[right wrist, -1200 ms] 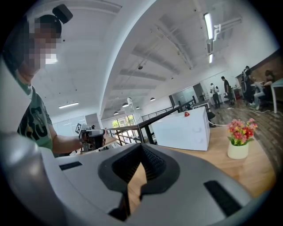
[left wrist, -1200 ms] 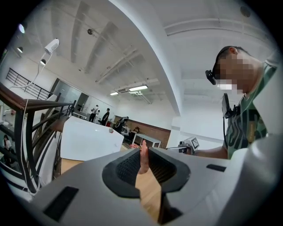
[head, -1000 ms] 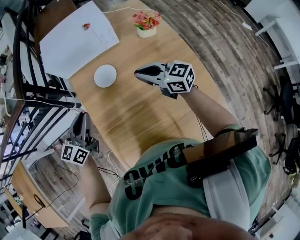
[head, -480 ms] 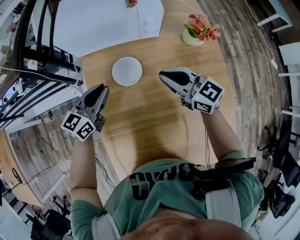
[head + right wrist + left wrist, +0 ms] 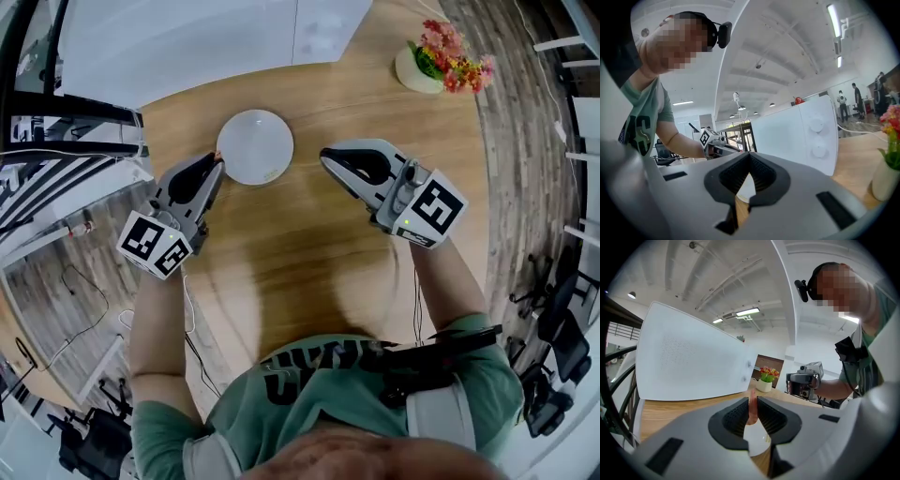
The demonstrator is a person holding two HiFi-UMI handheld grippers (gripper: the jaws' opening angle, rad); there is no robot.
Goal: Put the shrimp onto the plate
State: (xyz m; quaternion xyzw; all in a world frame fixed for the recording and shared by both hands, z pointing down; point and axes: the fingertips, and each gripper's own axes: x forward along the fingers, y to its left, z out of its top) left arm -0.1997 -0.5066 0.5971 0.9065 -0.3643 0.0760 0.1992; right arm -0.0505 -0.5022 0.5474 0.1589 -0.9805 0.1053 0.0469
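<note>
- nearest to the camera is the person's green shirt (image 5: 319,403); both forearms reach forward from it over a light wooden table (image 5: 309,244) with a rounded edge.
- the floor (image 5: 525,169) around the table is of grey-brown wood planks.
- the left claw (image 5: 216,161) and the right claw (image 5: 325,155) are held above the table, with their tips pointing away from the person and a little toward each other.
- between the two tips, slightly ahead of them, a round white plate (image 5: 255,159) lies flat on the wood.
- farther ahead and to the right of the right claw stands a small white flower pot (image 5: 419,70) with red and yellow flowers.
- behind the plate is a big white box (image 5: 187,37); the right gripper view shows two round knobs on its face.
- to the left of the left claw, beside the table, is a black metal rack (image 5: 56,159).
- high above are long ceiling lamps (image 5: 747,312).
- the left claw is clenched on the shrimp (image 5: 753,405): the pink piece stands upright between the ribbed pads and its top comes out above them.
- the plate is just ahead of this claw, at the right of its tip, so the shrimp is at the plate's left rim, in the grip and not lying on it.
- the right claw is at the plate's other side, its jaws pressed together at the tips with nothing between them.
</note>
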